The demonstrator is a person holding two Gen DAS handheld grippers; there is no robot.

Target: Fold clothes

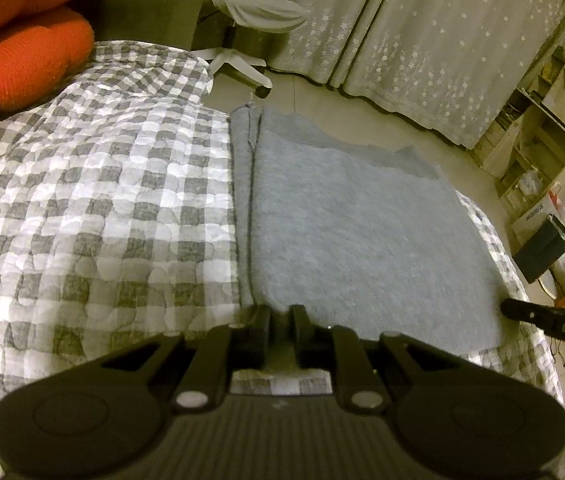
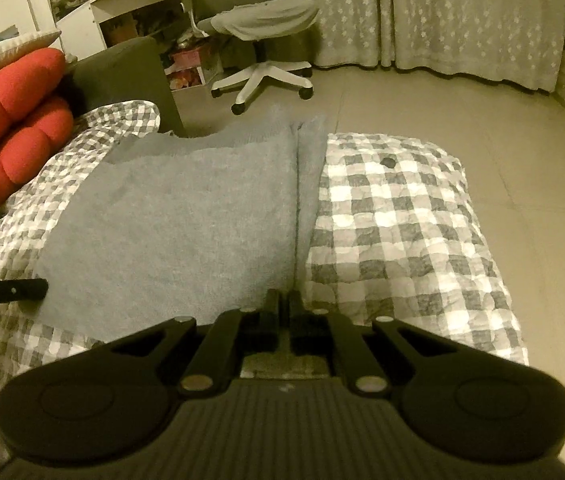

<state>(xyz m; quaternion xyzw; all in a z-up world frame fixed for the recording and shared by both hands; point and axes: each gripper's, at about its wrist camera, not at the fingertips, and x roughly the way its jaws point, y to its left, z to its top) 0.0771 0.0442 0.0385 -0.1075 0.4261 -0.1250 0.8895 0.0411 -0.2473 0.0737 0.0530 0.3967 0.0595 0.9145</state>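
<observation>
Pinching the near corners of the grey garment (image 1: pixel 362 220) with both jaws clamped on it, your left gripper (image 1: pixel 280 312) and right gripper (image 2: pixel 284 300) hold it flat on the checked quilt (image 1: pixel 102 200), chair (image 2: pixel 266 24) beyond.

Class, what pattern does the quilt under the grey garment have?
The quilt has a grey-and-white check pattern, clearest in the left wrist view.

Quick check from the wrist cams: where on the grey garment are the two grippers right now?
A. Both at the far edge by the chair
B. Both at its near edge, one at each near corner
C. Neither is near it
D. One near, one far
B: the left gripper and the right gripper sit at the near edge of the grey garment, at opposite corners.
</observation>
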